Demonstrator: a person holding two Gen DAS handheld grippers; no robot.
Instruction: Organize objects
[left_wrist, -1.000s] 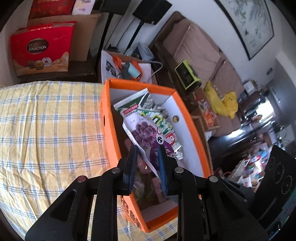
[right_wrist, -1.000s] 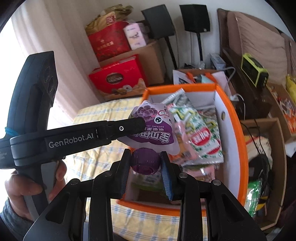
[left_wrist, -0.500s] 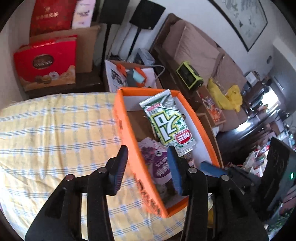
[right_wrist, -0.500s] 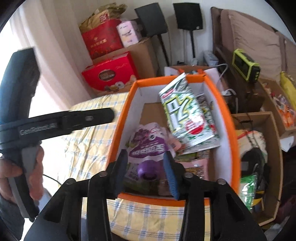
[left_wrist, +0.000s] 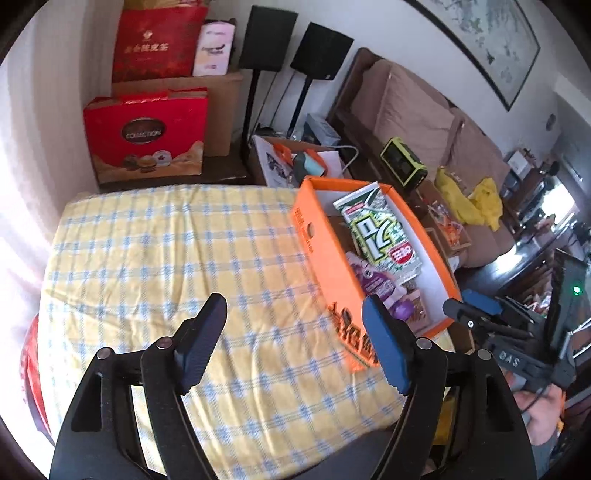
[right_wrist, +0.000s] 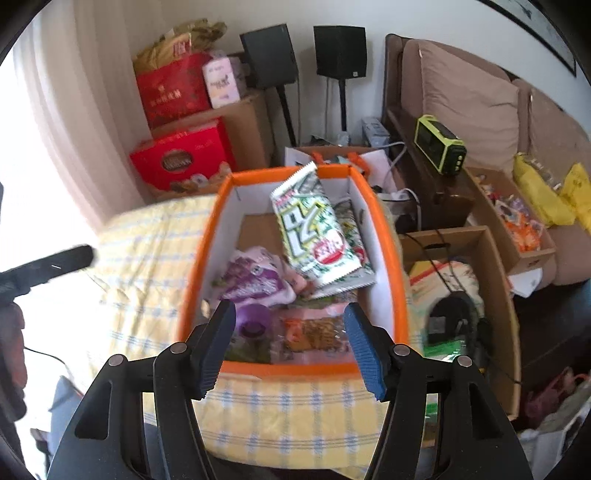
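Snacks in orange box, both claws spread & empty.

Purple pouch lies flat in box near its front wall, cap end toward right claw; green packet leans lengthwise toward far wall. Box's long axis runs away from cam, at tabletop's right edge. Left claw over bare checked cloth, w/ jaws just opened, nothing between; same for right, above box's near rim.

Bright daylight blown out at left, fisheye-bent edges, slight motion blur
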